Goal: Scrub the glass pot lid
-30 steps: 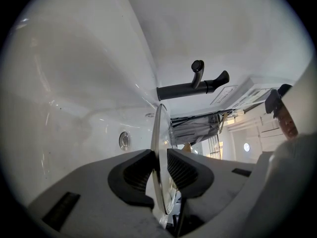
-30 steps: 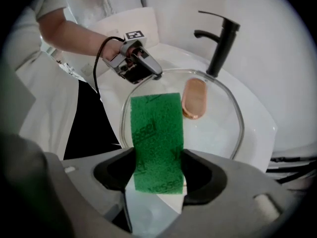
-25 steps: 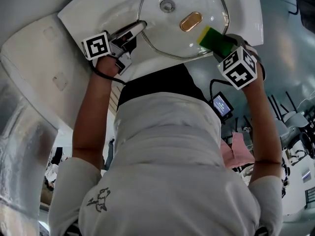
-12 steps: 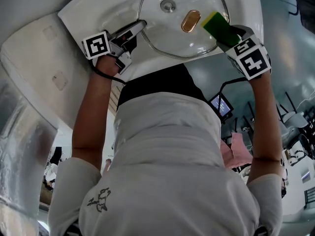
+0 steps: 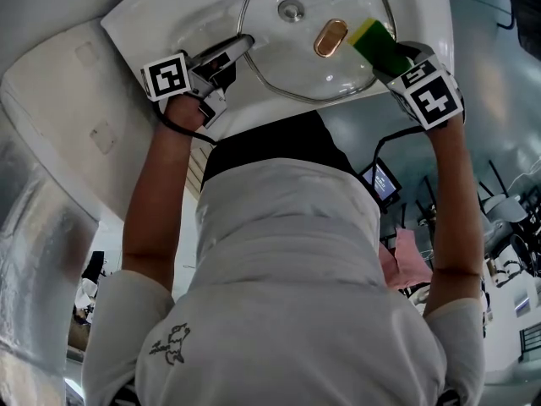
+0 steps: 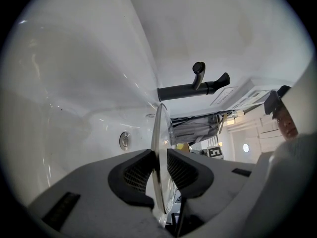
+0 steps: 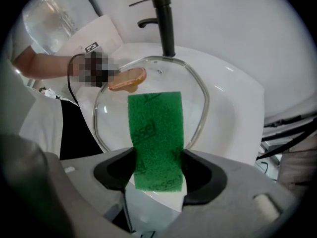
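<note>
Above the white sink [image 5: 152,24], the left gripper [image 6: 159,165] clamps the glass pot lid [image 5: 304,66] by its left rim, while the right gripper [image 7: 157,170], clenched on the green sponge [image 7: 156,133], lays it on the lid's right side, just beside the golden handle [image 5: 330,37].

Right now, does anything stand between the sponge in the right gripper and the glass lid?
Nothing visible does. The sponge reaches over the glass lid beside its handle; the left gripper clamps the opposite rim.

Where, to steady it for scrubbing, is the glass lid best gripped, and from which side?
Grip the lid by its thin rim, edge-on from the left, as the left gripper does: its dome is too broad; the sponge occupies the right side.
</note>
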A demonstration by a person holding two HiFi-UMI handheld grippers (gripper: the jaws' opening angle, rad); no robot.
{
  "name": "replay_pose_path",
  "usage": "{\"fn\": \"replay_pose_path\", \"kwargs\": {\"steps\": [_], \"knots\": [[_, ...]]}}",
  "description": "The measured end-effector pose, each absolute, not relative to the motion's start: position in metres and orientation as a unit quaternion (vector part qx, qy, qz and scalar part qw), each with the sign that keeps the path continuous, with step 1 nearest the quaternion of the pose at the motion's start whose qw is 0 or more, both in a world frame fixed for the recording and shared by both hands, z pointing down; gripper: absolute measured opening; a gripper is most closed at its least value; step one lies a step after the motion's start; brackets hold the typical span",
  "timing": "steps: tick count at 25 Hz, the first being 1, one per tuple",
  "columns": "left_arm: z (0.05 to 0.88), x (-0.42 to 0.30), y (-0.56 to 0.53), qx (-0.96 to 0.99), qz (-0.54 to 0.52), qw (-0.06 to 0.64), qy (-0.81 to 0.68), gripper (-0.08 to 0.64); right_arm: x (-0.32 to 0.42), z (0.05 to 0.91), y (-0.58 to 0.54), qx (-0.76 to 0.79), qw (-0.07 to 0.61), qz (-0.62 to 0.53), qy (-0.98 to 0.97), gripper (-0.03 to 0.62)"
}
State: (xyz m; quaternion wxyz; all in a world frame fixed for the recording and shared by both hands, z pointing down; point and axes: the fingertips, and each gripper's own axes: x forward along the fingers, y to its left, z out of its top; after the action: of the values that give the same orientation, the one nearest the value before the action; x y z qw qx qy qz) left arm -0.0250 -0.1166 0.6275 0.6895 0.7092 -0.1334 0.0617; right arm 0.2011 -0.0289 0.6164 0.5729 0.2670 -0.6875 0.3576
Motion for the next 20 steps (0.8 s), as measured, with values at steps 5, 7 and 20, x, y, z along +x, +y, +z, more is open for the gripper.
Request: {"fn": "replay_pose_path", "kwargs": {"steps": [5, 7, 20], "knots": [[0.627, -0.023, -0.118, 0.711, 0.056, 0.689, -0.129, 0.097, 0.242, 0.630, -0.025, 0.290, 0.568, 0.384, -0.668, 0.288], [0.627, -0.023, -0.118, 0.710, 0.055, 0.690, -0.129, 0.097, 0.251, 0.631, -0.026, 0.299, 0.566, 0.393, -0.660, 0.288], [0.628, -0.025, -0.118, 0.705, 0.055, 0.694, -0.135, 0.097, 0.210, 0.605, -0.096, 0.327, 0.502, 0.371, -0.709, 0.288]]}}
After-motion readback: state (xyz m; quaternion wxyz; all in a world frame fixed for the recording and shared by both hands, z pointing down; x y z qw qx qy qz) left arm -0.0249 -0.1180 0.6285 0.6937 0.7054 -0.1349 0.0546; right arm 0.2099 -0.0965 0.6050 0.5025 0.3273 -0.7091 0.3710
